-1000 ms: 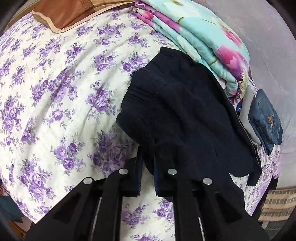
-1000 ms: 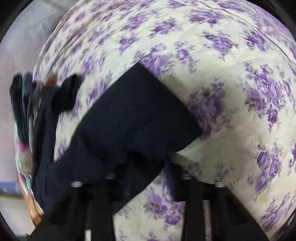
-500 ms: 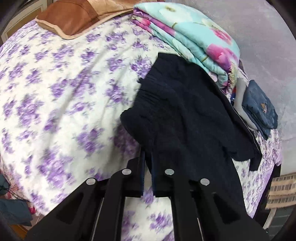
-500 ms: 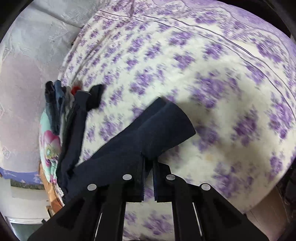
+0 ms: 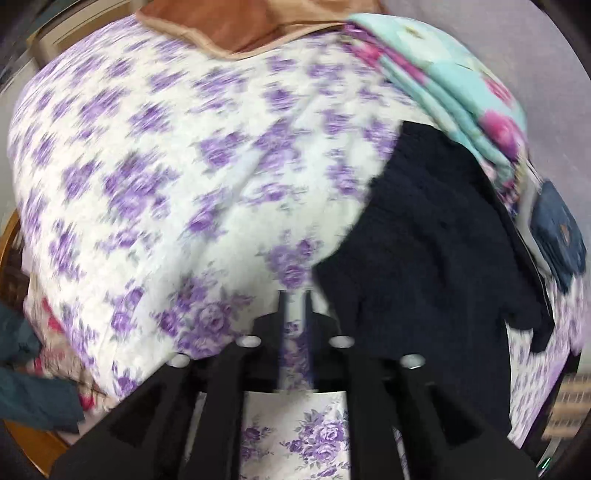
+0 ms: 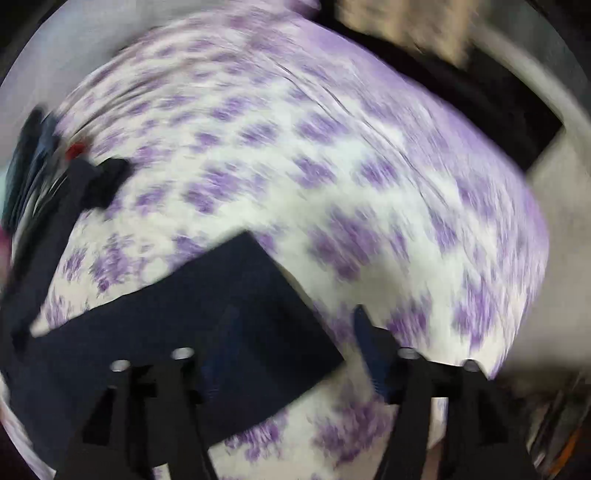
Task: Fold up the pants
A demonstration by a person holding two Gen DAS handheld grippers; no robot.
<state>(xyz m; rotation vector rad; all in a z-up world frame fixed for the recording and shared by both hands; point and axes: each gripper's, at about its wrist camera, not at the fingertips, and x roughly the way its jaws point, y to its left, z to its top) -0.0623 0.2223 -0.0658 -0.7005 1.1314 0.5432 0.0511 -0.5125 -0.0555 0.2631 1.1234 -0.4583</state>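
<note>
Dark navy pants [image 5: 424,240] lie on the purple-flowered bed sheet [image 5: 166,166], stretching toward the lower right. In the left wrist view my left gripper [image 5: 295,306] is just left of the pants' edge. Its jaws are opening, with a narrow gap that shows only sheet. In the right wrist view the pants' flat leg end [image 6: 207,314] rests on the sheet [image 6: 332,184]. My right gripper [image 6: 295,332] hovers above it, jaws opening wide. Its left finger is over the cloth and its right finger is over bare sheet. Neither pad presses on the fabric.
A folded turquoise floral blanket [image 5: 461,85] and a brown pillow [image 5: 240,26] lie at the bed's far side. Folded denim [image 5: 557,229] sits beyond the pants. Teal cloth [image 5: 33,387] hangs off the bed's left edge. Dark clothes [image 6: 26,166] are stacked at the left.
Both grippers were shut on the pants and have let go. The left one slid left off the cloth. The right one lifted, rolled and spread wide, leaving the leg end flat.
</note>
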